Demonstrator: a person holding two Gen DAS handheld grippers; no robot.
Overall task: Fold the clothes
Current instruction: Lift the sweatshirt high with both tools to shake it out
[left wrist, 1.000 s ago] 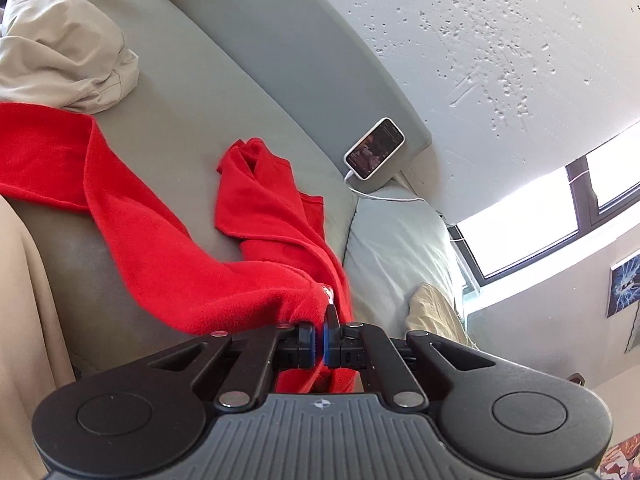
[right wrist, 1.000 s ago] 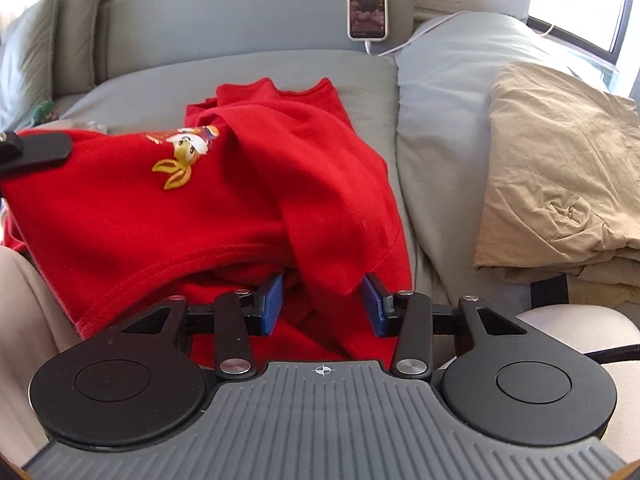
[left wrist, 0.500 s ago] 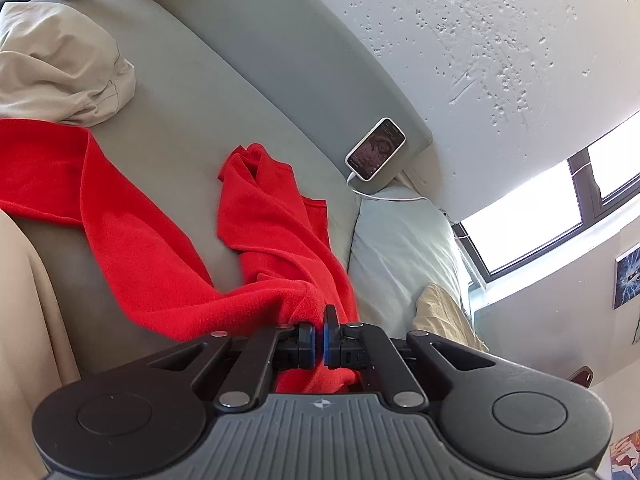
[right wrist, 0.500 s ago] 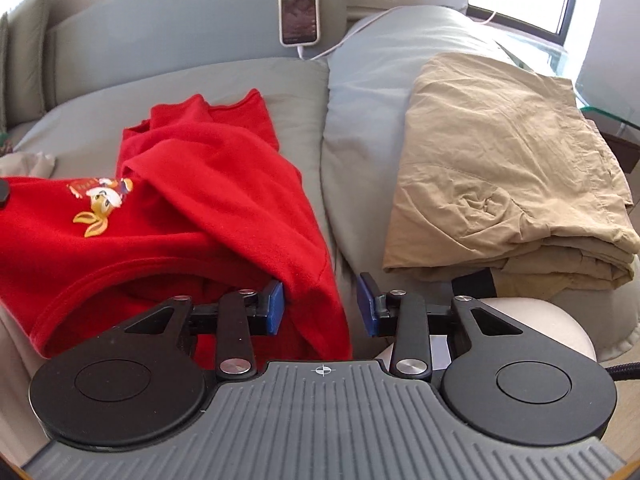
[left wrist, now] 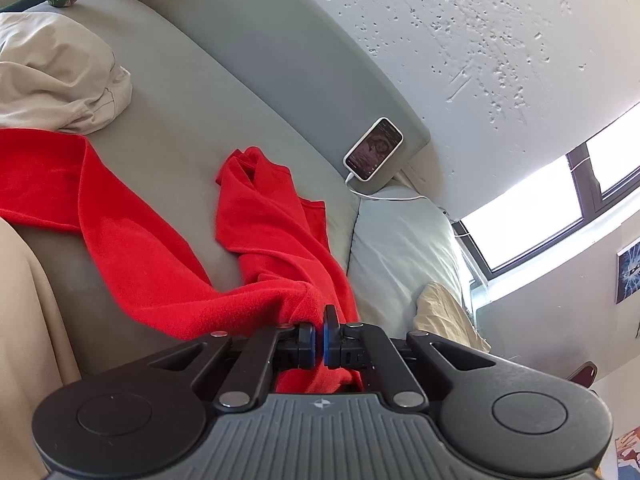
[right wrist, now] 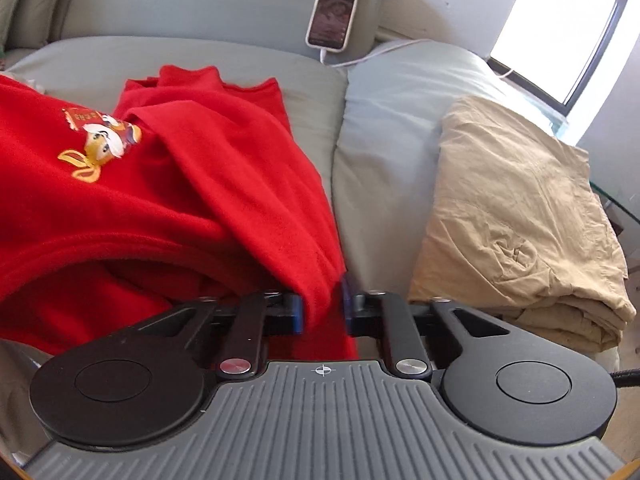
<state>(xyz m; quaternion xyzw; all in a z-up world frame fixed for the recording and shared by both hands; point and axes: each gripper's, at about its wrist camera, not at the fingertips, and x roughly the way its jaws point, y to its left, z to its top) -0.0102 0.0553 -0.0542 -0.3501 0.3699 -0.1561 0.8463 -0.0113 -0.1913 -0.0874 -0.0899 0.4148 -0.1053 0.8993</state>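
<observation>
— On the grey sofa (right wrist: 224,56), what is that soft red fleece top (right wrist: 208,184) doing?

— It lies spread over the seat, with a little cartoon picture (right wrist: 100,140) on its front. One part of it trails far back toward the sofa's backrest.

— Who is holding it?

— Both tools are. The left gripper (left wrist: 319,338) has its fingers pressed tight together on a bunched edge of the red top. The right gripper (right wrist: 323,308) is closing its fingers, and a fold of the red cloth hangs between them, squeezed on both sides.

— What else is on the sofa?

— A folded tan cloth pile (right wrist: 516,216) sits on the pale cushion (right wrist: 384,128), just beside the red top. A white phone (right wrist: 332,14) leans on the backrest, with a white cable plugged in. A crumpled cream cloth (left wrist: 56,80) lies farther off.
</observation>
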